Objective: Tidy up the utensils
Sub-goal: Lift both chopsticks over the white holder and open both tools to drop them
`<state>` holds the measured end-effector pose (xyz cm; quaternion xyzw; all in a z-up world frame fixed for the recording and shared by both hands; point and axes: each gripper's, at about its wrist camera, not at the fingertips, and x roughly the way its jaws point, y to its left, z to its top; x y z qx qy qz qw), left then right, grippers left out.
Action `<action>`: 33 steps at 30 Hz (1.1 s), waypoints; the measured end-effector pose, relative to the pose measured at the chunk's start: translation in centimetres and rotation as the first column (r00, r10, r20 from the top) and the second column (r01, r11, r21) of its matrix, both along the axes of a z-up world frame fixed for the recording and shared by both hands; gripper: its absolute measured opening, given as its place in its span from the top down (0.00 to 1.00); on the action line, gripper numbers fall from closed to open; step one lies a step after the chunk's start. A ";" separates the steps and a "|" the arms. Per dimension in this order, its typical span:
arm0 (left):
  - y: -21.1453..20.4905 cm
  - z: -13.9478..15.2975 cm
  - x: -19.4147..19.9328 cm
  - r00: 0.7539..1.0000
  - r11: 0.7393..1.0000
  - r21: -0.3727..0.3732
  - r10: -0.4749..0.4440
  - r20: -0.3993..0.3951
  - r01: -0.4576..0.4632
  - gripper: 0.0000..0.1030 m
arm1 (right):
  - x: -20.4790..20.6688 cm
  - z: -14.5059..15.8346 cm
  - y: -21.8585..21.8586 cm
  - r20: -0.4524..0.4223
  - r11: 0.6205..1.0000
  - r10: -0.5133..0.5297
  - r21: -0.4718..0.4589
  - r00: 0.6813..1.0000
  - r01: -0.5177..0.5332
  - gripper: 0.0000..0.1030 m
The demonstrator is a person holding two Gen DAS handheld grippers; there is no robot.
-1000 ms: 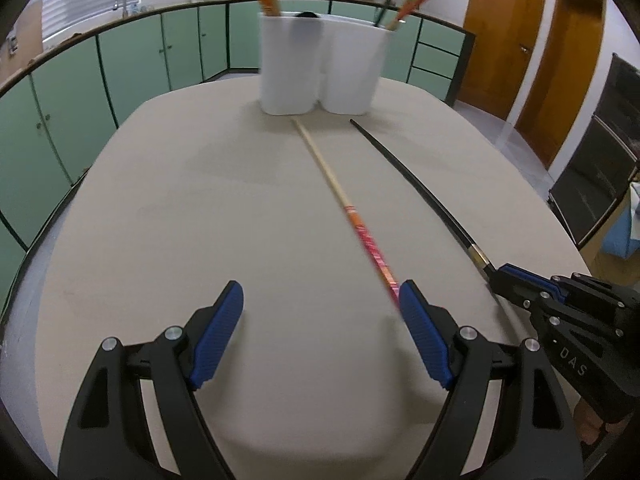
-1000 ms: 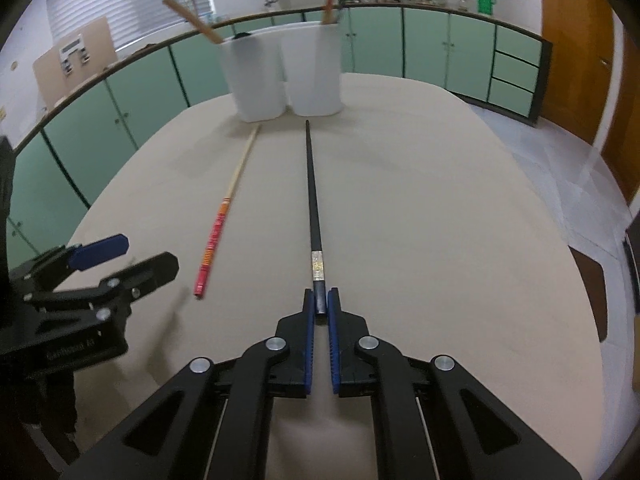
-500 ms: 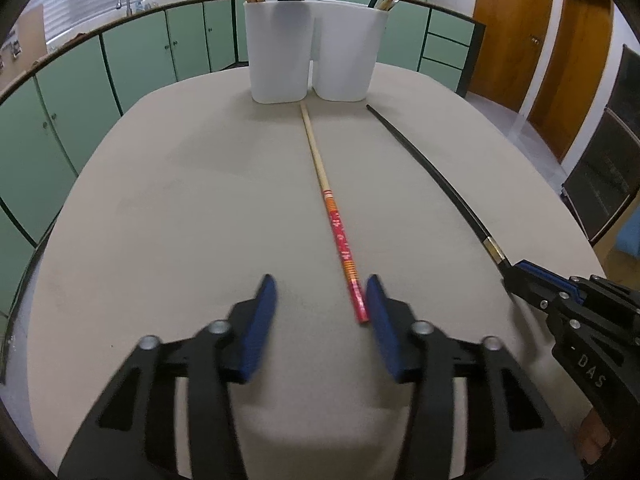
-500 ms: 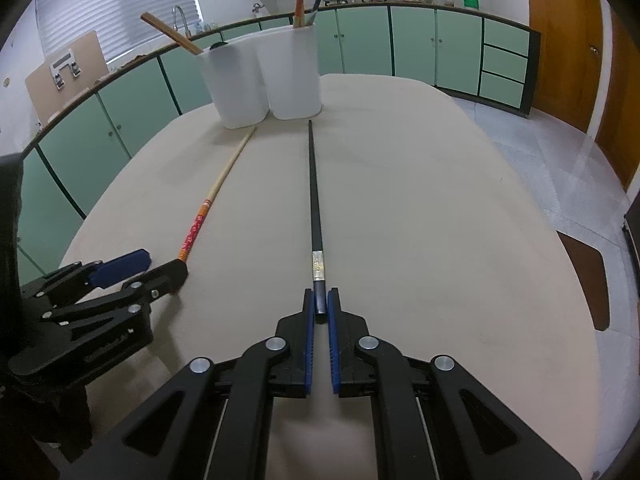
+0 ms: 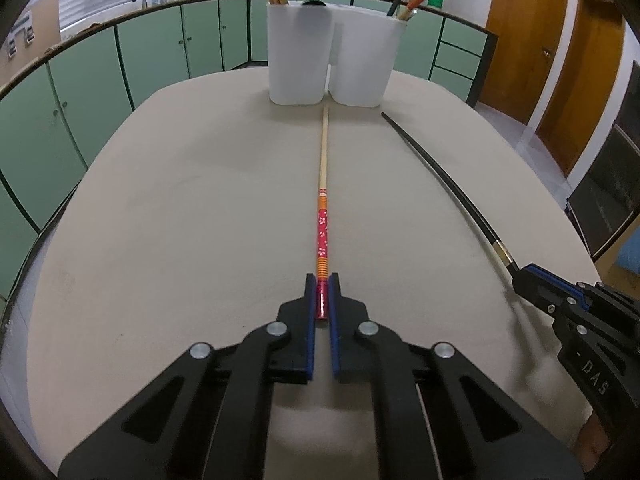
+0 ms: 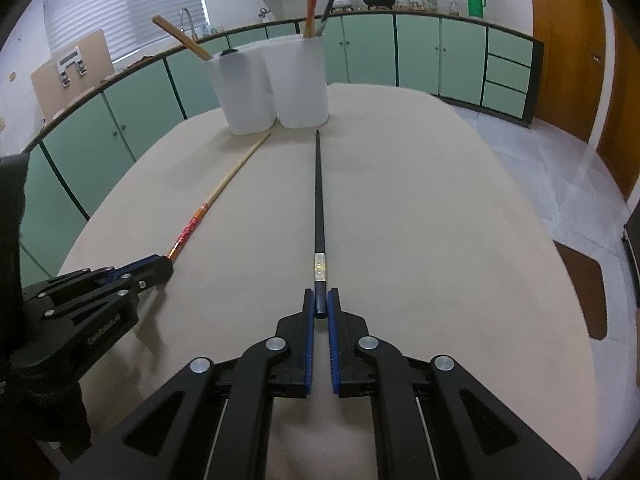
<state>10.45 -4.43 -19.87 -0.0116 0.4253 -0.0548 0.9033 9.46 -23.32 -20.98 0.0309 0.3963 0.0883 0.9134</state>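
The left gripper [image 5: 322,298] jaws clench the red chopstick [image 5: 322,216] by its very end; the right gripper [image 6: 320,306] jaws likewise clamp the black chopstick [image 6: 318,200]. Both lie ahead on the worktop [image 5: 180,220], so lifting could let either long stick pivot and slip

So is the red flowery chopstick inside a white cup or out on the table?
Out. The red flowery chopstick lies flat on the table, pinched at its near end by the left gripper.
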 end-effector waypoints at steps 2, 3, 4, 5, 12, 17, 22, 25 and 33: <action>0.4 0.9 -0.3 1.000 1.000 -0.003 0.002 0.022 -0.002 0.96 | -0.2 0.6 -0.1 0.018 1.000 0.006 0.002 1.000 -0.006 0.94; 0.6 1.3 -0.5 0.999 1.000 -0.003 0.002 0.034 -0.002 0.96 | -0.2 1.0 -0.2 0.030 1.000 0.009 0.000 0.999 -0.009 0.94; 0.7 1.9 -0.6 0.999 1.000 -0.003 0.003 0.049 -0.003 0.96 | -0.2 1.3 -0.2 0.041 1.000 0.012 -0.003 0.999 -0.012 0.94; 1.0 2.7 -0.8 0.997 1.000 -0.003 0.004 0.072 -0.004 0.96 | -0.3 1.8 -0.2 0.054 1.000 0.016 -0.006 0.998 -0.016 0.94; 2.1 7.3 -1.4 0.984 1.000 -0.028 0.011 0.179 -0.006 0.96 | -0.6 5.4 -0.5 0.149 0.999 0.043 -0.011 0.988 -0.041 0.94; 2.4 10.5 -1.5 0.968 0.999 -0.031 -0.005 0.252 0.013 0.96 | -0.2 8.3 -0.8 0.210 0.998 0.061 -0.002 0.976 -0.061 0.94; 2.1 13.8 -1.3 0.945 0.999 -0.030 -0.033 0.327 0.045 0.96 | 0.5 11.4 -0.5 0.252 0.996 0.084 -0.016 0.964 -0.082 0.94; 2.0 15.4 -0.5 0.938 0.998 -0.025 -0.050 0.343 0.062 0.96 | 1.4 13.2 -0.2 0.259 0.994 0.109 -0.015 0.960 -0.108 0.94; 2.0 18.9 1.3 0.912 0.993 -0.039 -0.084 0.401 0.108 0.96 | 3.6 18.0 0.7 0.290 0.983 0.174 0.010 0.941 -0.185 0.94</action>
